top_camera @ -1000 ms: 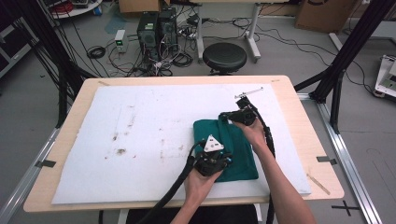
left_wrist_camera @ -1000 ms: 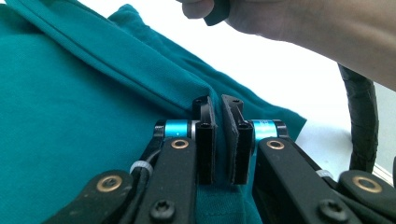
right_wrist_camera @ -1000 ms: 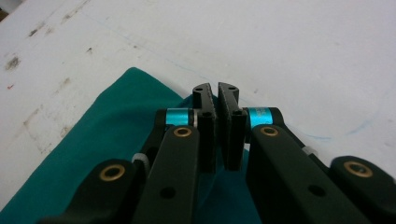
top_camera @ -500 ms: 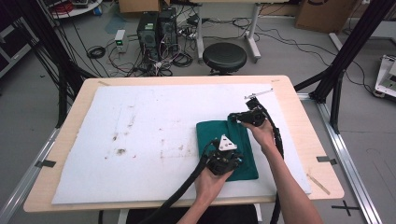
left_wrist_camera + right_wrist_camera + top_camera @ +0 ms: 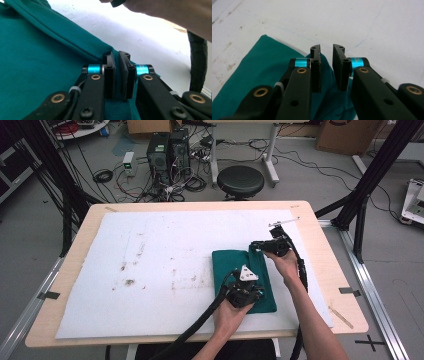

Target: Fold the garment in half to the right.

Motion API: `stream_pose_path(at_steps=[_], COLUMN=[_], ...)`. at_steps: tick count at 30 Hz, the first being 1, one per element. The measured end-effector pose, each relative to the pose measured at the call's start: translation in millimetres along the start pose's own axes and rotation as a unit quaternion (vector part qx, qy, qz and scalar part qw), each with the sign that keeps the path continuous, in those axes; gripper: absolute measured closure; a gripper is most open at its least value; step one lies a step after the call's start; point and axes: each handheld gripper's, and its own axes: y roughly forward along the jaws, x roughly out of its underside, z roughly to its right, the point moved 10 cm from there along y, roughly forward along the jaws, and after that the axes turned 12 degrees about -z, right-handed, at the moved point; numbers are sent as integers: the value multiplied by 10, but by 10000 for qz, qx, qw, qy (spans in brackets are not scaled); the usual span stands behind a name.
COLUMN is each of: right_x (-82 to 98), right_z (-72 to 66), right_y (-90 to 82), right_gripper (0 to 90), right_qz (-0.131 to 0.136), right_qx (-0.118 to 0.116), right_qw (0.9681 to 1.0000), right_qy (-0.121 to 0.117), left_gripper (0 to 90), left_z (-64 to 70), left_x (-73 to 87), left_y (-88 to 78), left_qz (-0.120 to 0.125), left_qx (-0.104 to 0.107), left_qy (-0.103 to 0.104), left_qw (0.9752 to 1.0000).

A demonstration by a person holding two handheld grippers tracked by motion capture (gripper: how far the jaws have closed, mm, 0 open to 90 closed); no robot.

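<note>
Cloth [image 5: 239, 270]: folded, near the tabletop's right edge; its near part is hidden by the grippers.
Left gripper [image 5: 117, 72]: jaws pinched on a cloth fold.
Right gripper [image 5: 326, 65]: jaws just parted narrowly, cloth edge between them, unpressed.

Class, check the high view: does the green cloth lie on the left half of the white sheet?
No: the green cloth lies right of the middle of the white sheet, near the front edge.

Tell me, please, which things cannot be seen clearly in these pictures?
- Left gripper view: whether the left tool pinches the green cloth; its jaws hide the gap.
- High view: right tool tips, too small.
- Right gripper view: cloth's near part, cut off by the bottom edge.
- High view: marks on the white sheet, blurred.
</note>
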Motion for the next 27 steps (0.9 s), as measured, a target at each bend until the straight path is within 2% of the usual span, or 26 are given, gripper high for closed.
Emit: stream_pose_path(at_steps=[4, 8, 11, 13, 16, 18, 20, 23, 27], right_x=[-4, -6, -18, -32, -37, -20, 18, 61, 116], right_z=[29, 20, -14, -56, -101, -102, -65, -24, 42], right_y=[-62, -68, -82, -100, -100, -63, -14, 12, -44], right_gripper=[730, 614, 546, 486, 445, 447, 482, 616, 782], right_qz=[124, 147, 192, 240, 232, 116, -71, -147, -146], right_qx=[-44, -106, -176, -274, -243, -158, -26, 27, 90], right_qw=[9998, 9997, 9995, 9991, 9994, 9998, 9998, 9997, 9996], right_qy=[148, 173, 198, 197, 123, 90, 160, 193, 241], left_gripper=[800, 639, 601, 565, 559, 553, 549, 545, 546], left_z=[46, 81, 41, -21, -159, -283, -411, -604, -800], left_x=[-7, -29, -59, -71, -91, -92, -79, -53, -63], left_y=[4, -47, -154, -240, -377, -448, -497, -569, -661], left_qz=[27, 132, 261, 318, 448, 469, 444, 447, 538], left_qx=[180, 363, 267, 137, -70, -262, -416, -587, -833], left_qy=[44, 30, 52, 21, -1, -39, -80, -183, -297], left_qw=[9998, 9992, 9993, 9994, 9990, 9985, 9981, 9971, 9946])
